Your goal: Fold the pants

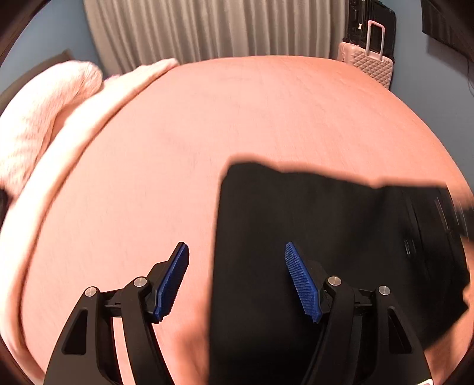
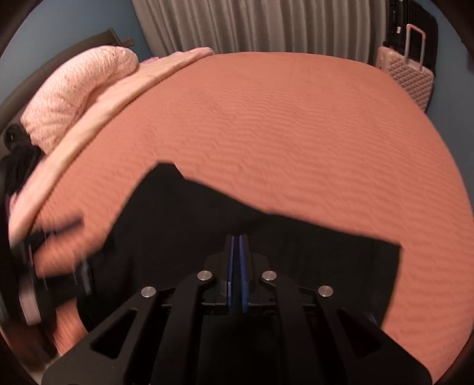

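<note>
A bed (image 2: 296,124) covered in a salmon-orange ribbed spread is filling most of both views, with grey pleated curtains (image 2: 266,26) hanging behind it along the top of the frame. A fluffy pink pillow (image 2: 77,91) is lying at the upper left on a paler pink sheet band, and a quilted pink suitcase (image 2: 406,74) is standing at the upper right beside a black one.

The black pants (image 2: 189,237) are lying folded flat on the spread, taking up the lower middle of the right wrist view and the lower right of the left wrist view.

The left gripper (image 1: 237,281) is hovering with its blue pads (image 1: 171,284) standing wide apart and nothing between them; one pad is showing over bare spread, the other over the pants' left edge. It is appearing blurred at the left edge of the right wrist view.

The right gripper (image 2: 236,275) is sitting over the pants with its pads drawn almost together; whether cloth is pinched between them cannot be told.
</note>
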`<action>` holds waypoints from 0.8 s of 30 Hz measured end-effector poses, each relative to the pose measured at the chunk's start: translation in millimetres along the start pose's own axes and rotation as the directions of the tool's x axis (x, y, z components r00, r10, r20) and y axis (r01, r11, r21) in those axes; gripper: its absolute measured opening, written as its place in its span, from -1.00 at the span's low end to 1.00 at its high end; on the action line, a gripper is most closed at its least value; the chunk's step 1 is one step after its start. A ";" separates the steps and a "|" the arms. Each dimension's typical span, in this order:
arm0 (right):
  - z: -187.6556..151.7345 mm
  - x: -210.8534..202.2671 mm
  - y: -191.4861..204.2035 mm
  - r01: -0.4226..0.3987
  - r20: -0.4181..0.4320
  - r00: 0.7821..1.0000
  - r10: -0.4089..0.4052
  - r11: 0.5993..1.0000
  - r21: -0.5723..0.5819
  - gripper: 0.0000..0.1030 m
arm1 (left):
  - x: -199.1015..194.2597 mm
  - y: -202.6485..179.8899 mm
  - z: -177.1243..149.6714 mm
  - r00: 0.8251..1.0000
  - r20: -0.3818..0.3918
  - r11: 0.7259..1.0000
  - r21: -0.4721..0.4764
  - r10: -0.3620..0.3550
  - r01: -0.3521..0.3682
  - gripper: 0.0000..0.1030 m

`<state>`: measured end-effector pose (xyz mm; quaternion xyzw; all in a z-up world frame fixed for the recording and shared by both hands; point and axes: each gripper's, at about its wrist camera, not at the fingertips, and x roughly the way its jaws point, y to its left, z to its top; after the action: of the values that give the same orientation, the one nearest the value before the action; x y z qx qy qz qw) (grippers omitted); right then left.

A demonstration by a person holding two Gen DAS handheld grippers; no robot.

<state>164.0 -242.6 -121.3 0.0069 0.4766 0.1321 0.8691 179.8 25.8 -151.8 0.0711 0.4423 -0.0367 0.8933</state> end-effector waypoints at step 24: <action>-107.7 -29.5 -57.3 -0.005 0.004 1.000 0.004 0.984 0.175 -0.99 | 15.4 -25.6 30.9 0.990 0.026 0.979 0.147 0.141 -0.144 0.25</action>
<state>72.3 -317.2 -163.6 0.0847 0.4849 0.0915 0.8657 210.2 -4.4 -147.9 0.1684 0.4254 -0.0059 0.8892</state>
